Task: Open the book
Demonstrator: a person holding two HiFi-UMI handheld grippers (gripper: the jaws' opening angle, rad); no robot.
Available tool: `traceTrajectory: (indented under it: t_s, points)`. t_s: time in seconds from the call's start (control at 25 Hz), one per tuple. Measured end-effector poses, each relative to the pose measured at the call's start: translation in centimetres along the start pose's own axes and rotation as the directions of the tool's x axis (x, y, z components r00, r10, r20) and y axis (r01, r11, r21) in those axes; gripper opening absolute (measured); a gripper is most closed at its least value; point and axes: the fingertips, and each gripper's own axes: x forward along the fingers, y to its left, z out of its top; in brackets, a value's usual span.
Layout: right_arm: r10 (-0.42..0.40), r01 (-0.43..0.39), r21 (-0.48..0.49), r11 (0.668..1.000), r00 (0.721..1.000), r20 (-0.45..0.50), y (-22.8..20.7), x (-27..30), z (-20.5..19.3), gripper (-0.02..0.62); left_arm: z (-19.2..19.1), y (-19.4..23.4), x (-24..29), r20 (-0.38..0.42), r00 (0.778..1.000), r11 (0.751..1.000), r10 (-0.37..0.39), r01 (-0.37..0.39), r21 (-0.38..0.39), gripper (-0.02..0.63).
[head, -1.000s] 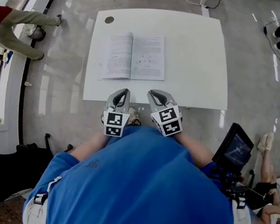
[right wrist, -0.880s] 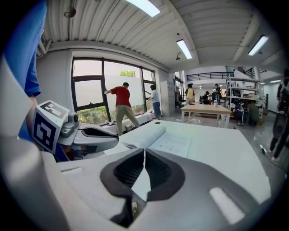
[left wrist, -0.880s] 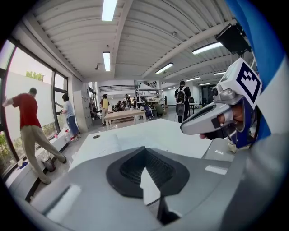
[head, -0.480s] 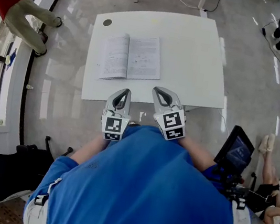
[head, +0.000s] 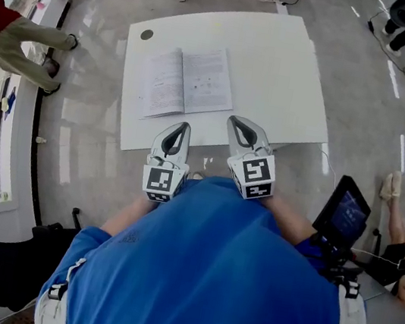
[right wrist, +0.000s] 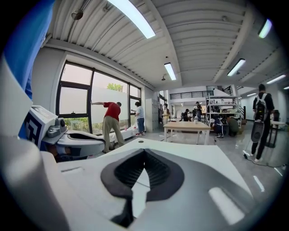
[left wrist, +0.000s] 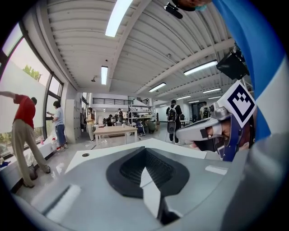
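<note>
On the left half of the white worktop (head: 278, 78), the book (head: 187, 85) lies already open, spine running near to far, just beyond the left gripper (head: 181, 129) and far-left of the right gripper (head: 238, 125), both with fingers closed on nothing.

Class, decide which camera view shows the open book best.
The head view: it looks down on the open book, lying flat on the white table with both pages showing. The left gripper view and right gripper view skim low across the table past their own jaws; the book cannot be made out there.
</note>
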Motion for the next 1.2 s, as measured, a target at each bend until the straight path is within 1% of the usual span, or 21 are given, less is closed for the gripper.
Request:
traceTrajectory:
  t_s: [0.4, 0.88, 1.0, 1.12, 1.2]
  points:
    - [-0.047, 0.047, 0.003, 0.999, 0.999, -0.002, -0.5, -1.1, 0.2, 0.003, 1.1, 0.3, -0.3, -0.001, 1.000, 1.000, -0.018, 0.018, -0.007, 0.006]
    - [-0.070, 0.070, -0.002, 0.998, 0.997, -0.019, -1.5, -1.3, -0.6, 0.003, 0.4, -0.3, 0.5, -0.005, 1.000, 0.999, -0.025, 0.025, -0.029, 0.006]
    - [-0.067, 0.067, -0.004, 0.998, 0.997, -0.023, -0.4, -1.1, -0.7, 0.003, 0.1, 0.2, -0.1, 0.002, 1.000, 0.999, -0.025, 0.025, -0.043, 0.006]
    - [-0.076, 0.075, -0.012, 0.997, 0.997, -0.023, 1.4, -0.7, -1.0, 0.003, -0.7, 1.3, -1.5, 0.009, 0.999, 0.999, -0.033, 0.033, -0.037, 0.006]
    - [-0.069, 0.069, -0.010, 0.998, 0.997, -0.023, 1.8, -0.6, -1.0, 0.003, -0.9, 1.6, -1.7, 0.009, 0.999, 0.999, -0.034, 0.034, -0.033, 0.006]
